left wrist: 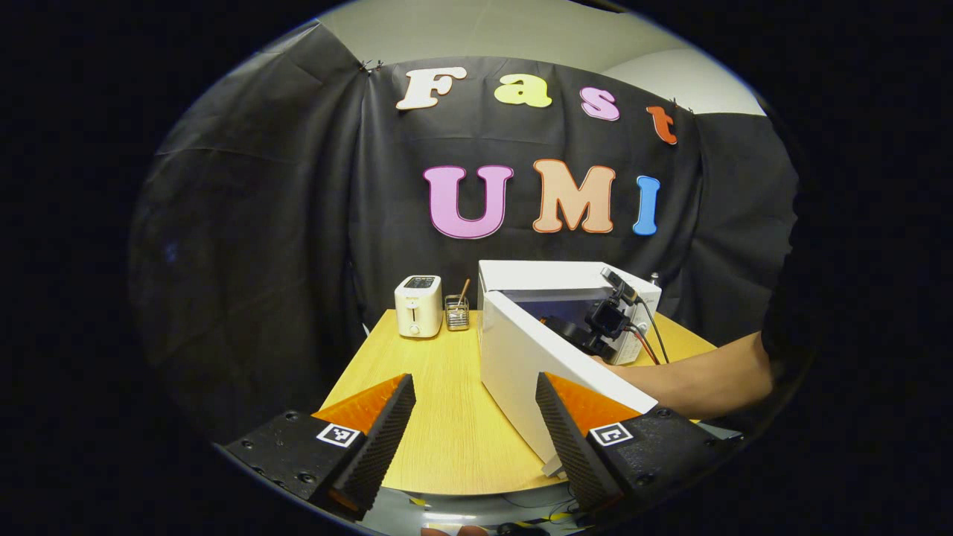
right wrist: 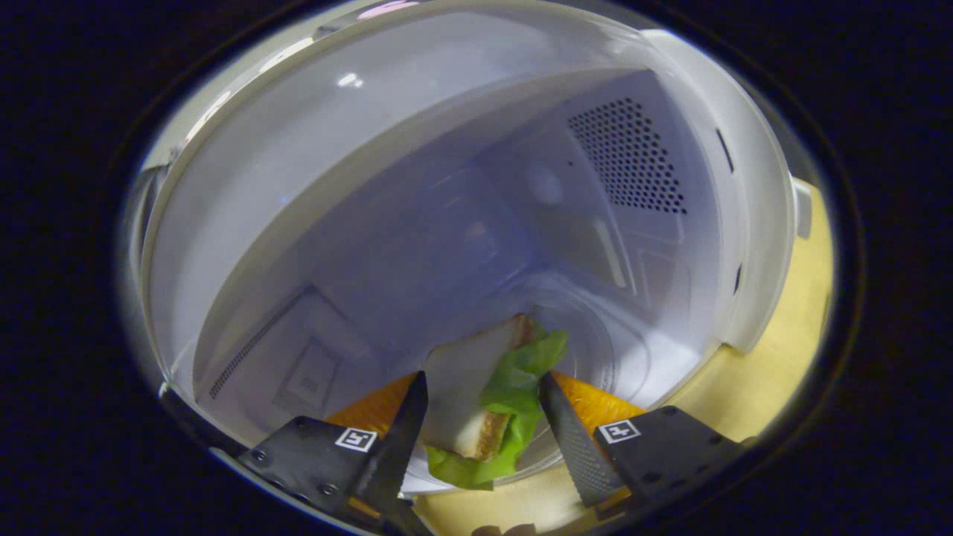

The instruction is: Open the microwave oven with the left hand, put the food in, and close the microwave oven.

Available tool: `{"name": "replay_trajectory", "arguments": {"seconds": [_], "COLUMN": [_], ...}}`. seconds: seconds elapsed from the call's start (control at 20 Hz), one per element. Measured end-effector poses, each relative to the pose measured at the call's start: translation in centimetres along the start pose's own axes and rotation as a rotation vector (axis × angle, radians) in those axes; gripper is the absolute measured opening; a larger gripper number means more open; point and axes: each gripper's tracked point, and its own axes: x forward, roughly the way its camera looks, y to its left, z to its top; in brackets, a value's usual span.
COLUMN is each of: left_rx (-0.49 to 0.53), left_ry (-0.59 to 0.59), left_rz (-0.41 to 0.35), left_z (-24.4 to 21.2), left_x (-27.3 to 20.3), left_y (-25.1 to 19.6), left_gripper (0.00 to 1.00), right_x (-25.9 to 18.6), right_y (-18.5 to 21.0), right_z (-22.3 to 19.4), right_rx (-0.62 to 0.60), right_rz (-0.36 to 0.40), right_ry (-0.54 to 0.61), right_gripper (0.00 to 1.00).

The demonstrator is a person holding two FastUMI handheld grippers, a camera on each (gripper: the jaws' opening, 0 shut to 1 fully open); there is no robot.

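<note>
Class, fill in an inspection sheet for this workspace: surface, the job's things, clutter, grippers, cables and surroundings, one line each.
Surface: wooden table, light, bare in front.
Job's things: white microwave with its door swung open; sandwich with lettuce lies at the front of the cavity, on the glass turntable.
Clutter: white toaster and a small holder with sticks, at the table's far edge.
Grippers: left gripper jaws open, holding nothing; right gripper reaches into the microwave, jaws either side of the sandwich, grip unclear.
Cables: red and black wires run from the right gripper.
Surroundings: black cloth wall behind.
</note>
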Motion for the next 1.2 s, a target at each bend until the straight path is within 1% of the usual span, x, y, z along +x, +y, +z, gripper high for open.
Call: {"name": "replay_trajectory", "arguments": {"seconds": [0.05,0.15,0.2,0.25,0.3,0.4,0.45,0.5,0.55,0.65,0.7,0.75,0.8,0.9,0.95,1.0,1.1,1.15,1.2], "left_rx": [-0.006,-0.015,-0.012,-0.007,-0.003,-0.006,-0.008,-0.007,-0.004,0.001,0.005,0.010,0.012,-0.002,-0.014,-0.023,-0.025,-0.024,-0.023], "left_ry": [0.000,0.004,0.002,-0.003,-0.005,-0.010,-0.011,-0.017,-0.024,-0.031,-0.029,-0.027,-0.026,-0.034,-0.034,-0.033,-0.026,-0.021,-0.013], "left_rz": [0.000,-0.006,-0.009,-0.012,-0.013,-0.018,-0.019,-0.019,-0.020,-0.026,-0.025,-0.020,-0.013,0.009,0.021,0.038,0.072,0.085,0.099], "left_z": [0.0,-0.1,-0.1,0.1,0.1,0.4,0.5,0.7,0.9,0.8,0.7,0.5,0.4,0.5,0.6,0.6,0.4,0.2,0.0], "left_x": [0.0,0.0,0.1,0.1,0.1,0.2,0.2,0.3,0.2,0.1,0.1,0.1,0.1,0.1,0.2,0.2,0.3,0.4,0.4], "left_y": [-0.1,-0.4,-0.5,-0.6,-0.7,-0.9,-1.0,-1.2,-1.3,-1.7,-1.7,-1.5,-1.3,-0.6,-0.2,0.1,0.5,0.4,0.3], "left_gripper": [0.96,0.96,0.96,0.96,0.96,0.96,0.96,0.96,0.96,0.96,0.96,0.96,0.94,0.96,0.96,0.96,0.94,0.96,0.94], "right_x": [-0.4,-1.3,-1.6,-1.9,-1.9,-2.1,-2.4,-2.8,-3.6,-5.6,-6.9,-8.1,-9.5,-12.3,-13.6,-15.0,-17.8,-19.3,-20.4], "right_y": [0.4,1.2,1.3,1.3,1.2,0.9,0.9,0.8,0.8,0.8,0.9,0.9,0.8,0.8,0.7,0.4,0.3,0.0,-0.3], "right_z": [0.3,1.9,2.4,3.1,3.5,3.2,3.5,4.0,4.3,3.9,4.0,4.4,4.8,5.9,6.7,7.6,9.2,10.3,11.3], "right_rx": [-0.028,-0.085,-0.109,-0.129,-0.139,-0.154,-0.161,-0.173,-0.188,-0.224,-0.248,-0.274,-0.298,-0.347,-0.374,-0.405,-0.458,-0.487,-0.509], "right_rz": [0.011,0.029,0.035,0.037,0.043,0.042,0.040,0.053,0.065,0.104,0.125,0.147,0.165,0.214,0.240,0.261,0.308,0.329,0.347], "right_ry": [-0.004,-0.032,-0.034,-0.046,-0.047,-0.010,-0.010,-0.019,-0.026,-0.007,-0.003,-0.005,-0.010,-0.021,-0.031,-0.043,-0.074,-0.094,-0.112], "right_gripper": [0.81,0.81,0.92,0.92,0.81,0.81,0.92,0.82,0.82,0.82,0.92,0.82,0.82,0.82,0.92,0.82,0.82,0.82,0.82]}}
